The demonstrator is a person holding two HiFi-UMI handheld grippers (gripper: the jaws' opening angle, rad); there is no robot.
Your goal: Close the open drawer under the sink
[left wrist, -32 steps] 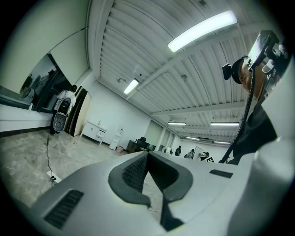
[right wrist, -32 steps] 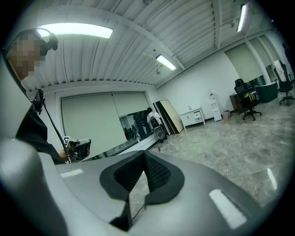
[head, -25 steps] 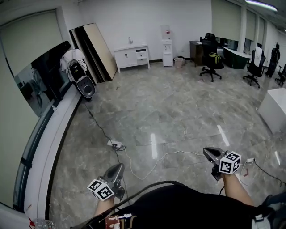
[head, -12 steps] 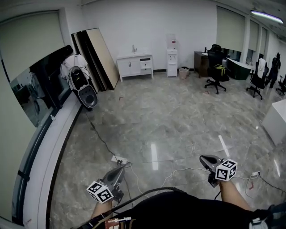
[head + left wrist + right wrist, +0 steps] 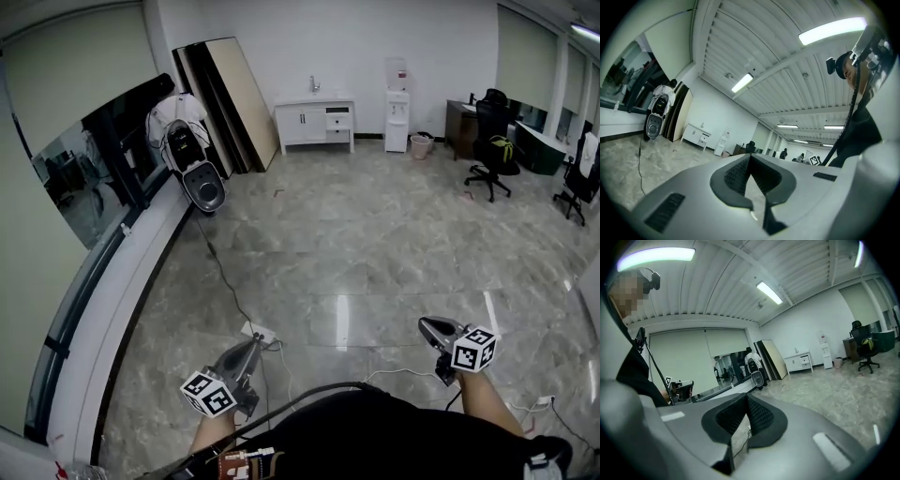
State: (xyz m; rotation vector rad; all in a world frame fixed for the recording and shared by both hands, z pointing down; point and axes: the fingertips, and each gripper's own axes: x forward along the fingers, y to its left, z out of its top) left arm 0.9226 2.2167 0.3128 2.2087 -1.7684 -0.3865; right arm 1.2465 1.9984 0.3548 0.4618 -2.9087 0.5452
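The white sink cabinet (image 5: pixel 314 122) stands against the far wall, with a faucet on top. On its right side a small drawer (image 5: pixel 338 121) sticks out slightly. The cabinet also shows small in the left gripper view (image 5: pixel 696 135) and the right gripper view (image 5: pixel 799 362). My left gripper (image 5: pixel 251 343) is held low at the bottom left, far from the cabinet. Its jaws meet at the tips with nothing between them (image 5: pixel 749 156). At the bottom right my right gripper (image 5: pixel 424 324) is shut and empty too (image 5: pixel 746 396).
A grey marble floor (image 5: pixel 375 244) stretches to the cabinet. A power strip (image 5: pixel 261 333) with cables lies just ahead. A black-and-white speaker (image 5: pixel 202 183) and leaning boards (image 5: pixel 230 94) stand at the left. A water dispenser (image 5: pixel 397 108), a bin (image 5: pixel 422 143) and office chairs (image 5: pixel 494 141) are at the right.
The view has advanced across the floor; the cabinet is nearer and further right. The power strip has come close to the left gripper. Both grippers stay shut and low.
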